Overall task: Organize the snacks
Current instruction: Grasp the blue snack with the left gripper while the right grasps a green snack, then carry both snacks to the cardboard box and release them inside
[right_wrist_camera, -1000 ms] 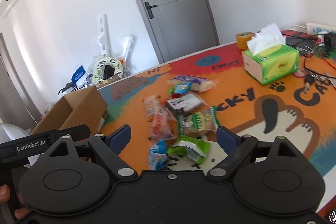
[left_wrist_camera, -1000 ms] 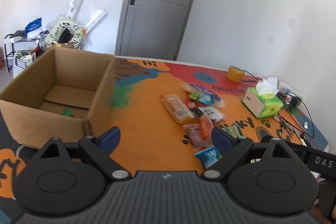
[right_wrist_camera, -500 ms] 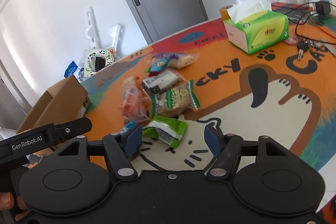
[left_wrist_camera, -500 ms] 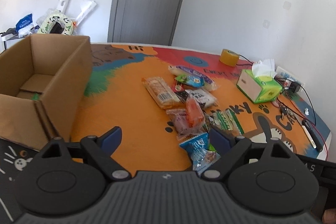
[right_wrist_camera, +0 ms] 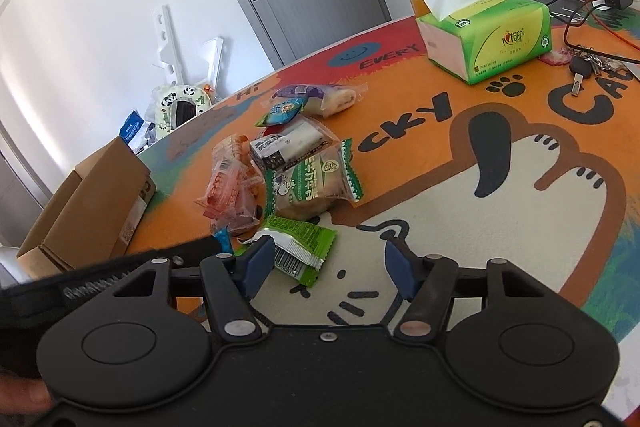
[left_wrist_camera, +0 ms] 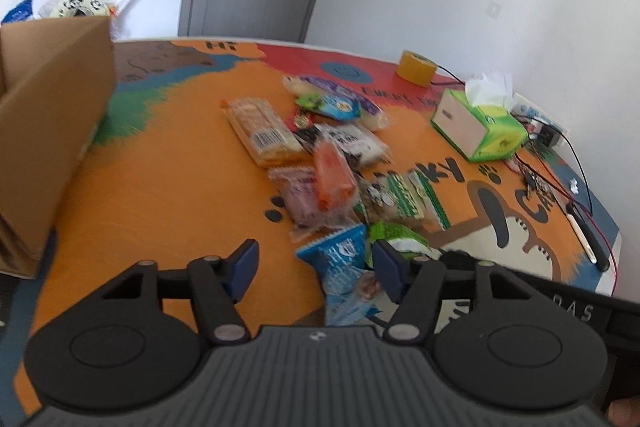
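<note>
Blue packet (left_wrist_camera: pixel 345 269) lengthwise toward camera

L gripper (left_wrist_camera: pixel 314 263) tilts down and forward, jaws part open, just been closing; the blue pads (left_wrist_camera: pixel 242 267) press on nothing, though a packet lies between them. R gripper (right_wrist_camera: pixel 332 263) likewise tilted down, jaws part open, also just been closing, pads not pressing on anything. Both sit close side by side: L's black body crosses the left of the R wrist view, R's body the right of the L view. Fingertip (right_wrist_camera: pixel 22 393) shows at bottom left of R view.
</note>
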Demonstrator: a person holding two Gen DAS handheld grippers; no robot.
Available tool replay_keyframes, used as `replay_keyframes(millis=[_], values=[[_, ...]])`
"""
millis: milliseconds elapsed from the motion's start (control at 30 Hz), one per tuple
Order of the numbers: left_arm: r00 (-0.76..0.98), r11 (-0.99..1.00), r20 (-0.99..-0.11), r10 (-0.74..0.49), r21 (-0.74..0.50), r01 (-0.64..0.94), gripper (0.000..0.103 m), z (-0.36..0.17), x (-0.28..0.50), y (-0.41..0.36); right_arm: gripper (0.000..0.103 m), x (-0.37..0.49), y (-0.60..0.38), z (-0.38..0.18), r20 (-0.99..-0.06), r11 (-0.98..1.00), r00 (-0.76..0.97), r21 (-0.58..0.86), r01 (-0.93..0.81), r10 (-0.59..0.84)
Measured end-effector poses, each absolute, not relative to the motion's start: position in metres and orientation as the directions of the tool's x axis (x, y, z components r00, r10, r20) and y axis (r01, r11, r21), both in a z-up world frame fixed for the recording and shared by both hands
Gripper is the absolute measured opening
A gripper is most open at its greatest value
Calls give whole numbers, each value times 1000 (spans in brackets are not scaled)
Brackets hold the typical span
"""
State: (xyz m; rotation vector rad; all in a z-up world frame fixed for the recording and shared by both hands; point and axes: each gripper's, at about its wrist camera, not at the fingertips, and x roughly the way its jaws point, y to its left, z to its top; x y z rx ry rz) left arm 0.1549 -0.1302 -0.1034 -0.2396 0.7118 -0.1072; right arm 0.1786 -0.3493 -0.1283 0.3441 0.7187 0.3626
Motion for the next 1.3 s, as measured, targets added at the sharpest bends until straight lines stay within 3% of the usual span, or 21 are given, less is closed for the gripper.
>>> replay_keyframes(millis=[133, 233, 767, 833, 867, 967, 1300], values=[[747, 972, -640, -179, -234, 32, 51, -113, 155, -137, 61, 182, -348, -127, -565, 879, 697, 429, -208, 441], [748, 971, -640, -176, -236, 27, 30, -113, 155, -133, 61, 185, -343, -126, -563, 877, 695, 430, -216, 447], [782, 960, -606, -149, -279, -33, 26, -99, 143, -88, 64, 195, -301, -129, -590, 894, 681, 378, -241, 433], [787, 960, -601, -140, -278, -41, 26, -97, 141, -84, 58, 194, -296, -129, -589, 901, 690, 358, -245, 422], [790, 960, -598, -137, -277, -44, 26, -95, 139, -82, 41, 193, -295, -129, -590, 900, 686, 357, -252, 426], [801, 960, -586, -126, -276, -51, 26, -90, 136, -79, 36, 189, -297, -126, -567, 883, 684, 380, -277, 459], [843, 962, -527, -109, -271, -45, 26, -67, 116, -77, 36, 171, -299, -100, -504, 871, 721, 383, -306, 475]])
